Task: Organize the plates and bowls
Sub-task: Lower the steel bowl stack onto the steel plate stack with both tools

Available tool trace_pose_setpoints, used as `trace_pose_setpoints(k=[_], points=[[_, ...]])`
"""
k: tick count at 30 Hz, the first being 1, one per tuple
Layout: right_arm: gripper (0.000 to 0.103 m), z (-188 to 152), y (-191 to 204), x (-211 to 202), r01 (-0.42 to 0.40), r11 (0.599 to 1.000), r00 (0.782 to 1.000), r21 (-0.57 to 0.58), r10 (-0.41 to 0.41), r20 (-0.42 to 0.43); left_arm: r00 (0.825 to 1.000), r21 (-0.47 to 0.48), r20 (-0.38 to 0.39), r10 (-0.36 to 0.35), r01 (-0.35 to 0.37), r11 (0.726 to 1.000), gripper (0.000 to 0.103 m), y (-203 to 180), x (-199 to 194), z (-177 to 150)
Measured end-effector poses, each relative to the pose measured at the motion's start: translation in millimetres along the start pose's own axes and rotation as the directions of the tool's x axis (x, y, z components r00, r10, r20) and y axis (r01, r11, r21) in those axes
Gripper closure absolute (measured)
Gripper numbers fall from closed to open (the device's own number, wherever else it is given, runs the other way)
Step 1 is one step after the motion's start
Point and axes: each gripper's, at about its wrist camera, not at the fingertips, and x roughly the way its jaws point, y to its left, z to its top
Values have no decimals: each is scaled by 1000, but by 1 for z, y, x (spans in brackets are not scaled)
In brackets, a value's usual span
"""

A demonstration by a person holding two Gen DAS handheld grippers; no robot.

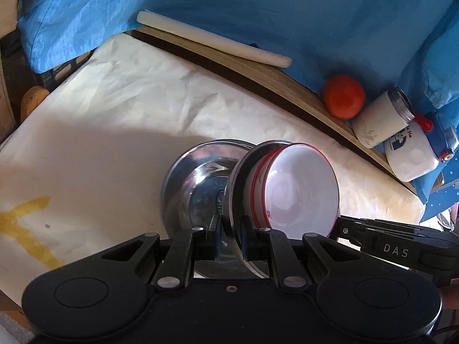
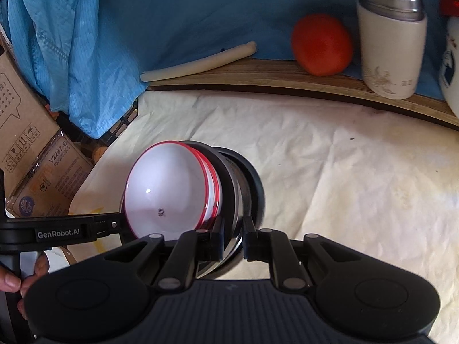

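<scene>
A stack of dishes is held between both grippers above the cream cloth. It holds a white bowl with red rim lines (image 1: 298, 189) nested in a shiny steel plate (image 1: 198, 183). My left gripper (image 1: 231, 238) is shut on the steel plate's rim at one side. In the right wrist view the white bowl (image 2: 166, 189) faces left, backed by the steel plate (image 2: 238, 197), and my right gripper (image 2: 233, 239) is shut on the plate's rim at the opposite side. The stack is tilted toward each camera. Each gripper's body shows in the other's view.
A cream cloth (image 2: 344, 172) covers the table. Along the wooden back ledge (image 2: 258, 77) lie a white stick (image 2: 200, 63), an orange fruit (image 2: 321, 44), a white steel-topped jar (image 2: 390, 40) and a white jug (image 1: 410, 154). Blue fabric hangs behind. Cardboard boxes (image 2: 31, 149) stand at left.
</scene>
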Motion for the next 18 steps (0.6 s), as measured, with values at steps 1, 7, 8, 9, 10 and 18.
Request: trace_pose_setpoints(k=[1, 7, 8, 9, 10, 18], points=[[90, 0, 1, 2, 0, 1000, 1000, 0, 0, -3, 1000, -3, -2, 1, -1, 1000, 90, 2, 0, 0], [90, 3, 8, 10, -1, 1000, 1000, -4, 1, -16, 1000, -11, -11, 4, -4, 1000, 91, 12, 2, 3], [90, 3, 8, 11, 0, 1000, 1000, -3, 0, -17, 1000, -11, -13, 4, -4, 1000, 91, 13, 3, 3], [90, 3, 8, 11, 1, 1000, 1000, -3, -1, -19, 1000, -11, -14, 4, -4, 1000, 91, 14, 3, 4], [90, 4, 9, 12, 1, 1000, 1000, -2, -2, -20, 1000, -11, -16, 4, -4, 1000, 91, 14, 4, 4], [90, 5, 10, 14, 9, 1000, 1000, 3, -9, -27, 1000, -7, -26, 4, -4, 1000, 91, 15, 7, 7]])
